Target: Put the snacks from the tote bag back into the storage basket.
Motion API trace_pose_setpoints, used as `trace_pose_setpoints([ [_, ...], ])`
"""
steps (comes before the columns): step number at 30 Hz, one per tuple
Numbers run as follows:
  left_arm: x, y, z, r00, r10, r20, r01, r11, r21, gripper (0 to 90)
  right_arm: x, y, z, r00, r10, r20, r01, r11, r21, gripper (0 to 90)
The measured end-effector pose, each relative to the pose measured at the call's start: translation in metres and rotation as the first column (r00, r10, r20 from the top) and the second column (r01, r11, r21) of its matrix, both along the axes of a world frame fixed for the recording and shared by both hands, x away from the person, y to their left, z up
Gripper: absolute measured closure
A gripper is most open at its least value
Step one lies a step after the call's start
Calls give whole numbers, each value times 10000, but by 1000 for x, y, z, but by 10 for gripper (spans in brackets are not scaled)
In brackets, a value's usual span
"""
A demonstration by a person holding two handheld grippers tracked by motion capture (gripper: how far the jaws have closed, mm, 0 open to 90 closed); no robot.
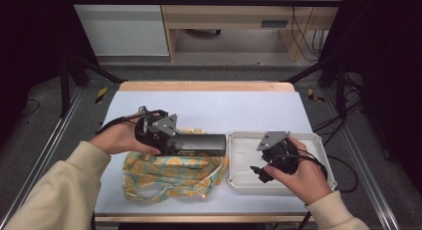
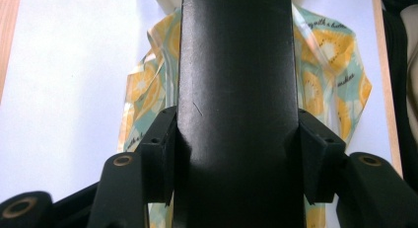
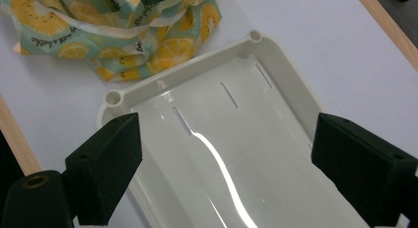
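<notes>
1 long black box (image 1: 196, 143) is the thing in hand. It lies level, just above the lemon-print cloth bag (image 1: 171, 172) on the tabletop (image 1: 224, 108), with its long axis running left to right in the high view. Its free end points at the white plastic tray (image 1: 239, 177) and stops just short of the tray's left rim.

The left claw (image 1: 171, 140) grips the box at its left end. In the left gripper view, the 2 black pads (image 2: 160, 156) press on the box's 2 long sides, and the jaws stand about half open on that width. The box (image 2: 239, 99) runs straight out from the claw along the claw's own line. The bag (image 2: 335, 80) shows below it on both sides.

The tray lies to the right of the box, in line with its long axis. A slide to the right along that axis would probably carry the box over the rim.

The right claw (image 1: 261, 172) hangs over the tray, held in the right hand (image 1: 298, 172). Its jaws stand wide open on nothing, and the bare tray floor (image 3: 236, 154) shows between the pads. This claw is the nearer one to the tray, but the box's free end still lies to its left.
</notes>
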State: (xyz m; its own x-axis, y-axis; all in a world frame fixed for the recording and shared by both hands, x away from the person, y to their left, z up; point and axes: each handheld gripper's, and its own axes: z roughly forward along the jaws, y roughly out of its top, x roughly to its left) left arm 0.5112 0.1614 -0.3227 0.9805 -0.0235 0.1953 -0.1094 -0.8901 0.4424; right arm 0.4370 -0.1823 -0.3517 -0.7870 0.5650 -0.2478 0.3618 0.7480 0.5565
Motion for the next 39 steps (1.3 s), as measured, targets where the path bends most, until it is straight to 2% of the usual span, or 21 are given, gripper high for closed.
trace_pose_setpoints([
  [7, 4, -18, -1, 10000, -95, 7, 95, 10000, 3, 430, 12, -4, 9, 9966, 712, -421, -727, 9967, -350, 97],
  [9, 4, -25, -3, 9999, -132, -98, 132, 9999, -4, 430, 15, -6, 11, 9932, 992, -601, -1020, 9937, -458, 121],
  [14, 7, -37, -5, 9997, -259, -17, 259, 9996, 75, 430, 27, -9, 13, 9885, 1225, -883, -1275, 9904, -538, 126],
  [18, 9, -43, -6, 9996, -274, -116, 273, 9996, -124, 431, 33, -10, 18, 9868, 1393, -820, -1439, 9882, -532, 132],
  [23, 9, -44, -4, 9997, -253, -73, 252, 9996, -139, 430, 35, -9, 25, 9864, 1456, -757, -1498, 9873, -536, 129],
  [34, 9, -56, -2, 9998, -221, -23, 221, 9997, -54, 430, 40, 2, 27, 9679, 2300, -1008, -2375, 9689, -692, 102],
  [39, 9, -63, -2, 9999, -166, -3, 166, 9998, -142, 430, 42, 3, 32, 9650, 2431, -982, -2506, 9653, -739, 110],
])
